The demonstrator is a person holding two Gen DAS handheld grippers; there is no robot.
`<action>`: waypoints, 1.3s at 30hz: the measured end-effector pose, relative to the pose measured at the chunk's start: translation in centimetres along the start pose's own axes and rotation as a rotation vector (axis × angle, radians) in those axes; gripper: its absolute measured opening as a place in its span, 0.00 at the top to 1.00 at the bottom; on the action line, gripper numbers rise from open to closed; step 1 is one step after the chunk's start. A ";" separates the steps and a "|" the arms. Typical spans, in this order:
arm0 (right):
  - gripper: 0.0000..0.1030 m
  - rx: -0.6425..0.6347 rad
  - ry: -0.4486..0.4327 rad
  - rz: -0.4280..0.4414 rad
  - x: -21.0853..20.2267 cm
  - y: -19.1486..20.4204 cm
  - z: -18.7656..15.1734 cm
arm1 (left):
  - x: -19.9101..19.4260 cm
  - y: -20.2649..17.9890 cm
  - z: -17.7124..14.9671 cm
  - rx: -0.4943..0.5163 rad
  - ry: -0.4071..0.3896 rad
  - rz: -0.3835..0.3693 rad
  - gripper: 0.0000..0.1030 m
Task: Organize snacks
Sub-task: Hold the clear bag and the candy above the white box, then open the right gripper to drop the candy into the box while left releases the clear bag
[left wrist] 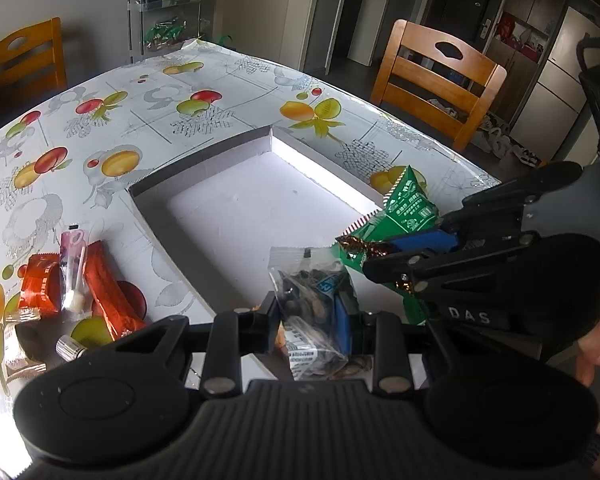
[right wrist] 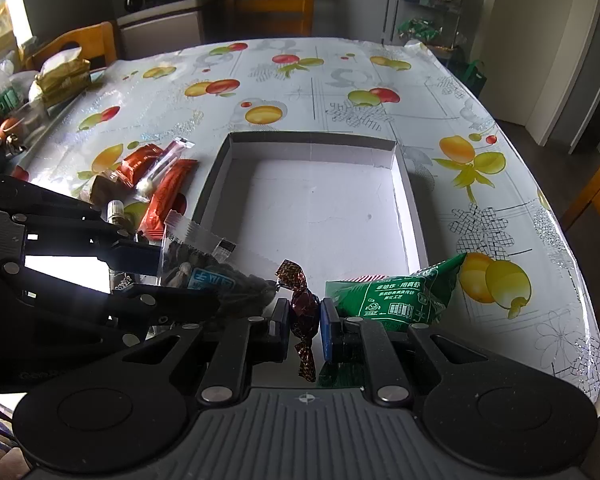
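Note:
In the left wrist view my left gripper (left wrist: 310, 308) is shut on a clear packet of dark seeds (left wrist: 312, 292) over the near edge of a shallow white box (left wrist: 240, 208). To its right, my right gripper (left wrist: 374, 256) pinches a dark red foil candy (left wrist: 360, 246). The right wrist view shows the right gripper (right wrist: 305, 316) shut on that candy (right wrist: 303, 306), with the left gripper (right wrist: 160, 274) and the seed packet (right wrist: 212, 276) at left. A green snack packet (right wrist: 396, 292) lies across the box's (right wrist: 320, 216) near right corner.
Orange-red bars (right wrist: 168, 196), a clear pink stick (right wrist: 164, 164) and small brown sweets (right wrist: 104, 188) lie left of the box on the fruit-print tablecloth (right wrist: 340, 80). Wooden chairs (left wrist: 436, 76) ring the table. A clear rack (right wrist: 424, 20) stands beyond it. Packages (right wrist: 60, 76) crowd the far left edge.

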State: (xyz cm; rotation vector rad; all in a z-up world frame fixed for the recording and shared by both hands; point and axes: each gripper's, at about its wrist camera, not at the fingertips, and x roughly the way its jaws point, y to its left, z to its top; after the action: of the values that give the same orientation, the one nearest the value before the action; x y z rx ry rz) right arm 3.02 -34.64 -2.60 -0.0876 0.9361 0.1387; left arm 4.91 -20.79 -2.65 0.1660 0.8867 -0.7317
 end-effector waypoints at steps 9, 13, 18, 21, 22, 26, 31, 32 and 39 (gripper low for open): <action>0.83 -0.007 0.006 0.003 0.4 -0.2 0.1 | 0.3 -0.4 0.3 0.012 -0.001 -0.003 0.74; 0.83 -0.012 0.007 0.005 0.6 -0.2 0.3 | 0.4 -0.4 0.3 0.012 -0.001 -0.001 0.74; 0.83 -0.012 0.007 0.005 0.6 -0.2 0.3 | 0.5 -0.5 0.4 0.004 -0.003 0.003 0.74; 0.83 -0.014 0.006 0.007 0.7 -0.3 0.3 | 0.6 -0.5 0.5 -0.004 -0.002 0.005 0.74; 0.83 -0.013 0.006 0.008 0.7 -0.3 0.4 | 0.6 -0.5 0.6 -0.007 -0.003 0.006 0.74; 0.83 -0.011 0.003 0.008 0.8 -0.3 0.4 | 0.6 -0.5 0.6 -0.017 -0.007 0.012 0.74; 0.83 -0.009 -0.005 0.008 0.6 -0.5 0.5 | 0.7 -0.5 0.6 -0.019 -0.010 0.018 0.73; 0.83 -0.009 -0.008 0.007 0.6 -0.5 0.6 | 0.7 -0.5 0.6 -0.020 -0.010 0.021 0.73; 0.80 -0.013 -0.020 -0.002 0.5 -0.5 0.9 | 0.5 -0.5 0.7 -0.020 -0.020 0.026 0.71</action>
State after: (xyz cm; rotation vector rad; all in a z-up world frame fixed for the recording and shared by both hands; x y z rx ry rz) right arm 4.13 -34.96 -2.46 -0.0986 0.9151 0.1433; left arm 5.24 -21.70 -2.50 0.1526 0.8712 -0.6989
